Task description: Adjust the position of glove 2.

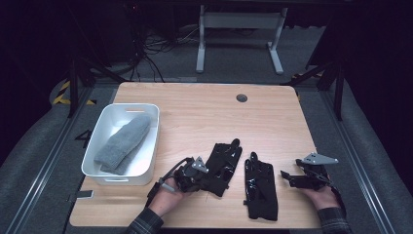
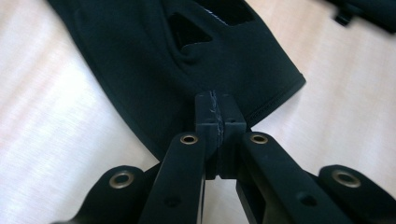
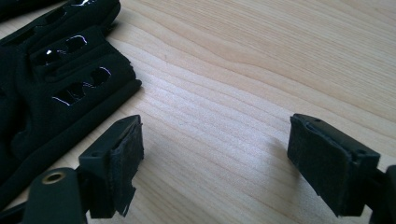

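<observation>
- High view: the left gripper (image 1: 195, 176) sits at the near left of the table (image 1: 195, 105), on the near end of the left glove (image 1: 223, 163).
- High view: the left glove is black and lies slanted, fingers pointing away from the person.
- High view: the right glove (image 1: 260, 185), also black, lies flat just beside the left glove, between the two grippers.
- High view: the right gripper (image 1: 287, 176) rests near the right edge, just beside the right glove and apart from it.
- High view: a white bin (image 1: 151, 146) stands at the left, holding a grey sock (image 1: 122, 143).
- Left gripper view: the jaws are pressed together over the cuff hem of the left glove (image 2: 154, 70). Whether cloth is pinched between the pads cannot be told.
- Right gripper view: the jaws stand wide apart with bare wood between the pads.
- Right gripper view: the right glove (image 3: 56, 79) lies at the left, close to one pad (image 3: 126, 163).
</observation>
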